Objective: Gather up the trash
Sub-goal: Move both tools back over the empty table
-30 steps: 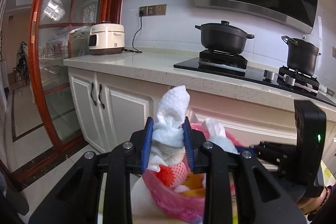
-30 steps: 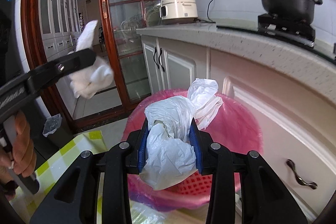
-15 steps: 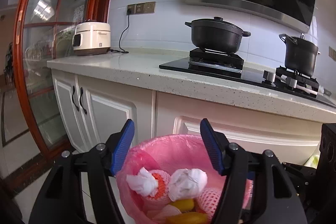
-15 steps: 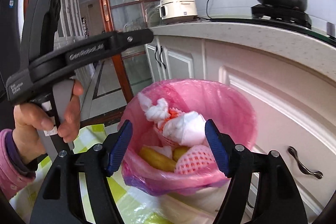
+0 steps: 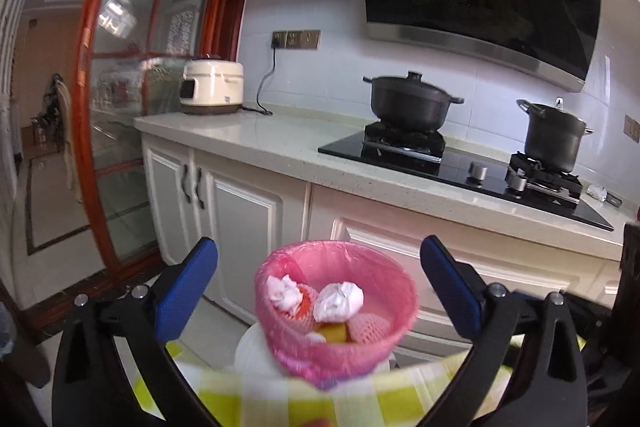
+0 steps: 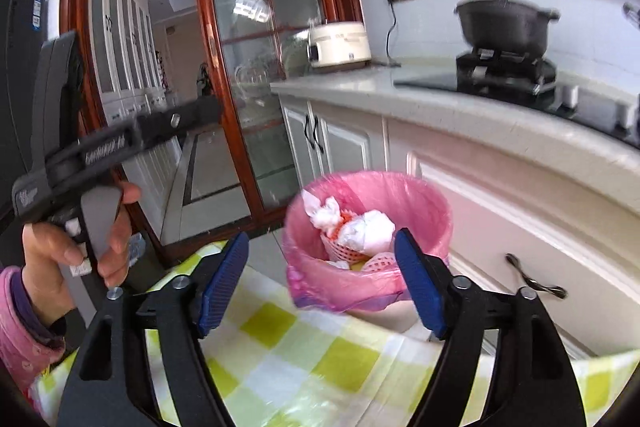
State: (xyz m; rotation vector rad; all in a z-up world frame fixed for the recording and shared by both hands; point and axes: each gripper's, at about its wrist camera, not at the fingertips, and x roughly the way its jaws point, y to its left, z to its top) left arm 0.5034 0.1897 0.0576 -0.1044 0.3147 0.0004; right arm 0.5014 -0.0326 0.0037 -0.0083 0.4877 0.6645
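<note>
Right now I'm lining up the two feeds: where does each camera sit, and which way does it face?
Left wrist: on the open left gripper, facing the pink-lined bin and stove counter; only its fingers show.
Right wrist: on the open right gripper, facing the bin and glass door; the left hand on its handle shows.
Shared: bin, rice cooker, black pot.

White cabinets (image 5: 240,211), stone counter (image 5: 280,143), red-framed glass door (image 6: 240,67)

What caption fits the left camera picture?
Open left gripper above pink-lined trash bin holding white paper wads.
</note>
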